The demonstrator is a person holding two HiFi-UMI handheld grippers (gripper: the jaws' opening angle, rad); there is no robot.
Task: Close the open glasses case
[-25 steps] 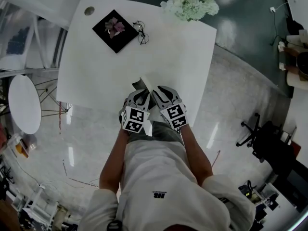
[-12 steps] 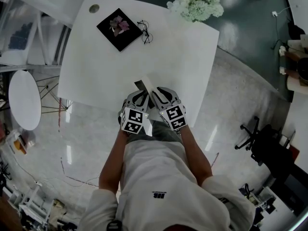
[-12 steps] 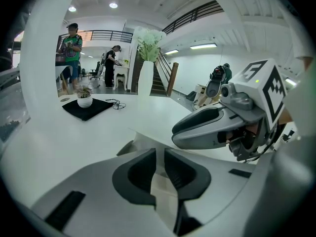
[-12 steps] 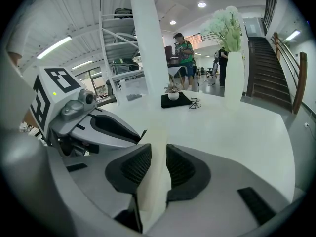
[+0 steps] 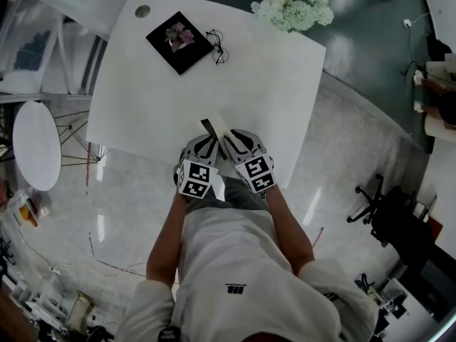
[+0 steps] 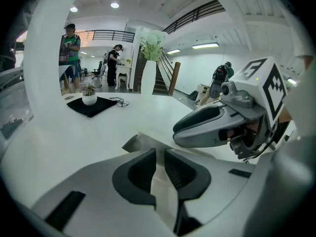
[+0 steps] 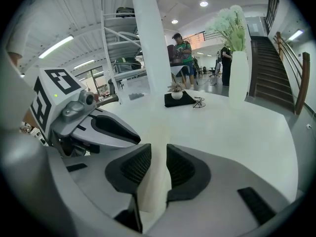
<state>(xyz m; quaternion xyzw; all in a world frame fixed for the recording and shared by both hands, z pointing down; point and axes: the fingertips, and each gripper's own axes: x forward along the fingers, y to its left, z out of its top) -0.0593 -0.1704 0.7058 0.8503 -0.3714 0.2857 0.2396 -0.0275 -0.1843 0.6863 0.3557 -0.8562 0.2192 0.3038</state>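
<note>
The white glasses case stands open near the front edge of the white table, its dark lining showing on the left side. My left gripper grips it from the left and my right gripper from the right, side by side. In the left gripper view the left gripper is shut on a thin white panel of the case, with the right gripper's body to its right. In the right gripper view the right gripper is shut on a cream-white panel of the case.
At the table's far side lie a black mat with a small potted plant and a pair of glasses. A vase of white flowers stands at the far right corner. A small round table is at the left, an office chair at the right.
</note>
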